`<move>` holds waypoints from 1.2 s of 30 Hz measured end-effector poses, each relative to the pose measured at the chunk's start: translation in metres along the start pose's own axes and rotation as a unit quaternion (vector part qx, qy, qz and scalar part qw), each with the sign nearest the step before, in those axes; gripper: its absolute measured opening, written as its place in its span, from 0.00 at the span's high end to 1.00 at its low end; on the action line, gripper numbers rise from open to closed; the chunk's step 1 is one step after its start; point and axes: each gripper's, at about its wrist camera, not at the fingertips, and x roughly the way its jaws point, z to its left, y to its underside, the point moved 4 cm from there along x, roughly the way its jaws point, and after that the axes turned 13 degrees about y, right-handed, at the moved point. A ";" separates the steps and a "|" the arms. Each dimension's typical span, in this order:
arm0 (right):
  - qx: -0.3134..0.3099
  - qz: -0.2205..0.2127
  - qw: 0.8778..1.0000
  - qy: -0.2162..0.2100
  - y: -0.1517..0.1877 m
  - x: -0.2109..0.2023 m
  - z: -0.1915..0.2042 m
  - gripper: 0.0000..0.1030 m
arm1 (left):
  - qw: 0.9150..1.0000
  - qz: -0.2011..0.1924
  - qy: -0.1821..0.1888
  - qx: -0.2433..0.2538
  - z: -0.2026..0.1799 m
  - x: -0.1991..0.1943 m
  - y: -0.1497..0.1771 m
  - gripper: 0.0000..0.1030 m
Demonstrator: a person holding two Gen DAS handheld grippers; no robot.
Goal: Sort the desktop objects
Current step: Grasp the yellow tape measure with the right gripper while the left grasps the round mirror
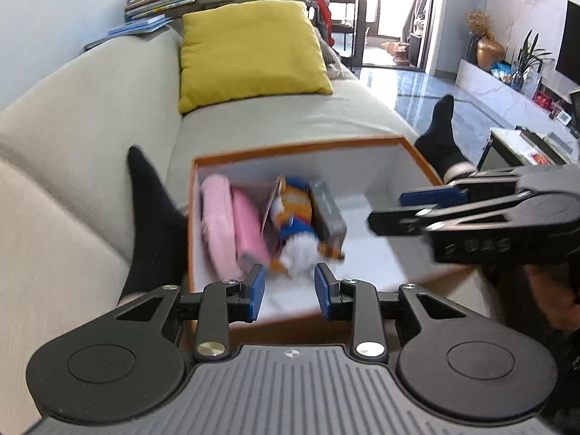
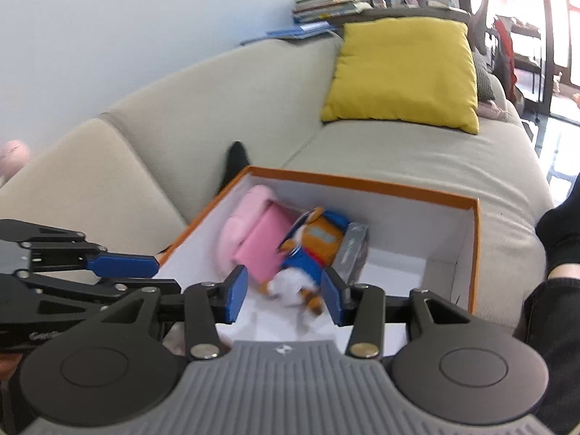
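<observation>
An orange-rimmed box with a white inside (image 1: 301,146) (image 2: 362,183) sits on the sofa. In it lie a fluffy pink item (image 1: 215,224) (image 2: 239,226), a pink box (image 1: 250,228) (image 2: 270,243), an orange and blue plush toy (image 1: 295,224) (image 2: 311,250) and a grey packet (image 1: 328,212) (image 2: 353,253). My left gripper (image 1: 289,291) is open and empty over the box's near edge; it also shows in the right wrist view (image 2: 145,264). My right gripper (image 2: 284,295) is open and empty above the box's near side; it shows in the left wrist view (image 1: 395,210).
The box rests on a beige sofa (image 1: 90,137) with a yellow cushion (image 1: 250,50) (image 2: 402,72). The person's legs in black socks (image 1: 152,217) (image 1: 440,134) flank the box. Books (image 1: 156,0) are stacked behind the sofa. A tiled floor and TV cabinet (image 1: 507,90) lie right.
</observation>
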 end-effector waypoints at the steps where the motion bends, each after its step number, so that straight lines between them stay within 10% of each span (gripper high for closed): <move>1: -0.006 -0.002 1.000 -0.002 0.007 -0.007 0.003 0.54 | 1.000 0.006 -0.003 0.000 -0.002 -0.004 0.008 0.66; 24: -0.065 0.142 0.984 -0.090 0.147 -0.020 0.075 0.58 | 0.989 0.136 -0.048 0.034 -0.019 -0.016 0.150 0.51; 36: -0.114 0.150 0.976 -0.109 0.149 -0.010 0.096 0.61 | 0.989 0.141 -0.031 0.024 -0.008 -0.001 0.156 0.73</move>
